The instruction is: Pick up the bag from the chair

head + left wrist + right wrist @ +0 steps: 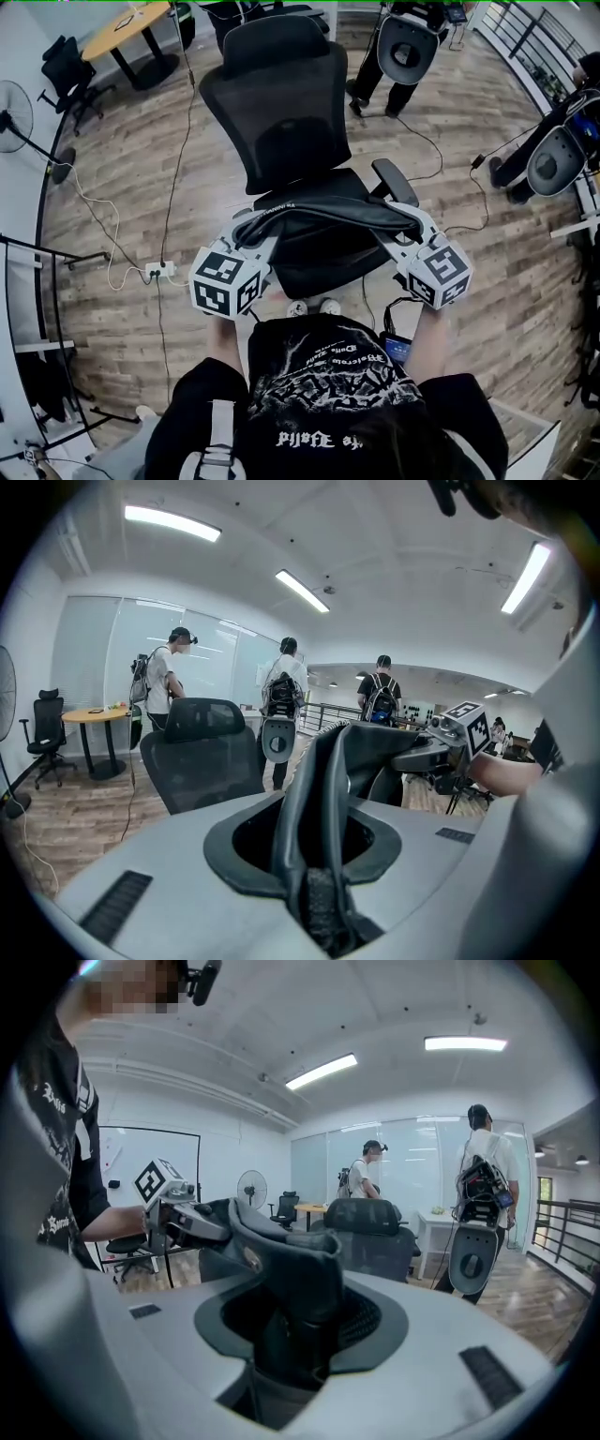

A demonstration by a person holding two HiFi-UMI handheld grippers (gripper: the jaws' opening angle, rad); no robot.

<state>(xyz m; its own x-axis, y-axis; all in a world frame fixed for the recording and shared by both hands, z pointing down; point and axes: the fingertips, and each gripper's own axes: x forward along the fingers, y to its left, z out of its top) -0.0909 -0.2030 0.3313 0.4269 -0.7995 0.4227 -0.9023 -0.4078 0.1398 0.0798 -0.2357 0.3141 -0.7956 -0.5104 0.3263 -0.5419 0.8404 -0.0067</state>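
Gripping black bag at both ends: left claw pinched onto one end, right claw onto the other; held stretched over seat of chair

We record: bag black, possibly dark grey; chair black mesh; left gripper and right gripper pale grey, bearing black-and-white square markers; floor brown wood planking.

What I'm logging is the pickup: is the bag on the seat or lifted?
Lifted, it seems: left gripper and right gripper clamp the bag, stretched above the seat.
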